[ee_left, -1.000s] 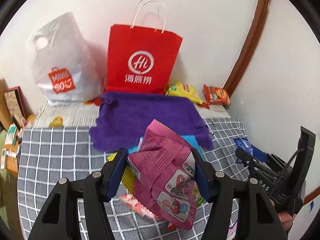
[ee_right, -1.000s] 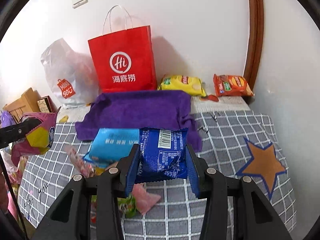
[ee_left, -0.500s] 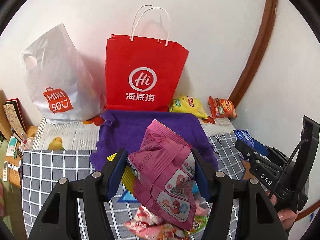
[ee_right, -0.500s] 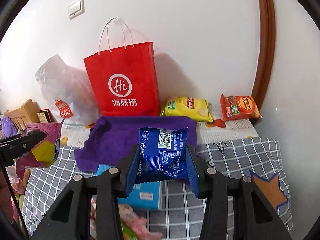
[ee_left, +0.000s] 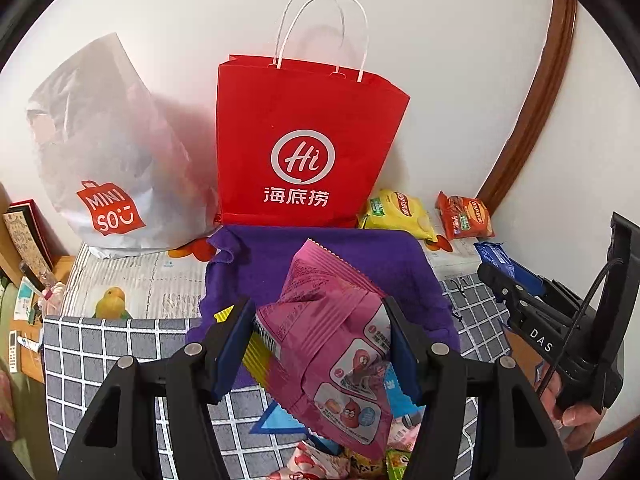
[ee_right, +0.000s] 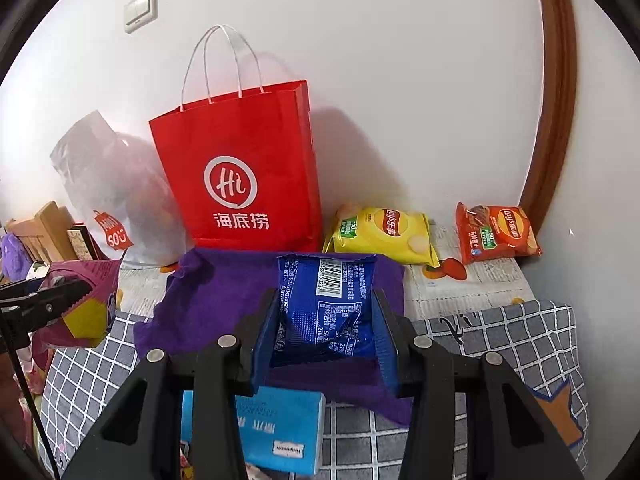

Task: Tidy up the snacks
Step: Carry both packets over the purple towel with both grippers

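My left gripper (ee_left: pixel 316 332) is shut on a pink snack bag (ee_left: pixel 328 344), held in the air above the grey checked table cover (ee_left: pixel 100 356). My right gripper (ee_right: pixel 326 326) is shut on a dark blue snack packet (ee_right: pixel 328 312) with its barcode facing up. Both hang in front of a purple towel (ee_right: pixel 224 292) spread on the table. Behind the towel a red paper bag (ee_left: pixel 304 144) with white handles stands upright against the wall. The right gripper also shows at the right edge of the left wrist view, gripping the blue packet (ee_left: pixel 494 258).
A white plastic shopping bag (ee_left: pixel 108 152) stands left of the red bag. Yellow (ee_right: pixel 384 232) and orange (ee_right: pixel 496 234) chip bags lie by the wall at right. A light blue box (ee_right: pixel 276 428) and loose snacks (ee_left: pixel 320 460) lie near the front. A brown door frame (ee_right: pixel 556 92) rises at right.
Both grippers have moved forward toward the red bag and the wall, each keeping its packet. The red bag and towel now look nearer and larger.
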{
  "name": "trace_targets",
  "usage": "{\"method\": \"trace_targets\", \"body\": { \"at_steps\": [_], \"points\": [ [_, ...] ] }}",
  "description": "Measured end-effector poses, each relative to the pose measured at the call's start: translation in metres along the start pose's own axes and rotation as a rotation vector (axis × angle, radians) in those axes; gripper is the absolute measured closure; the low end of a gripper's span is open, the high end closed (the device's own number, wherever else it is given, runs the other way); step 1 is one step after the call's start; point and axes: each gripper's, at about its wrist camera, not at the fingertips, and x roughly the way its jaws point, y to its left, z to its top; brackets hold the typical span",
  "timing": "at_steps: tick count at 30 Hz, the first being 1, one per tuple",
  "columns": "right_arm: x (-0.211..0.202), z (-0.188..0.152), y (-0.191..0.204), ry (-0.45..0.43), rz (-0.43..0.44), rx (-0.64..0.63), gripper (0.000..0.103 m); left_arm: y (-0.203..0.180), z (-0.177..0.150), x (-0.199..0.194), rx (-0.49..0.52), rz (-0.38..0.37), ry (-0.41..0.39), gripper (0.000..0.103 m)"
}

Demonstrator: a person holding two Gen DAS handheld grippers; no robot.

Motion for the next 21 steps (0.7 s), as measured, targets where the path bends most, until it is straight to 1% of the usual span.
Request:
{"method": "trace_targets", "body": {
  "at_steps": [21],
  "points": [
    [0.042, 0.013, 0.002, 0.032, -0.035, -0.025, 0.059, 0.014, 0.021, 0.043, -0.007, -0.028, 0.039, 0.042]
  ]
}}
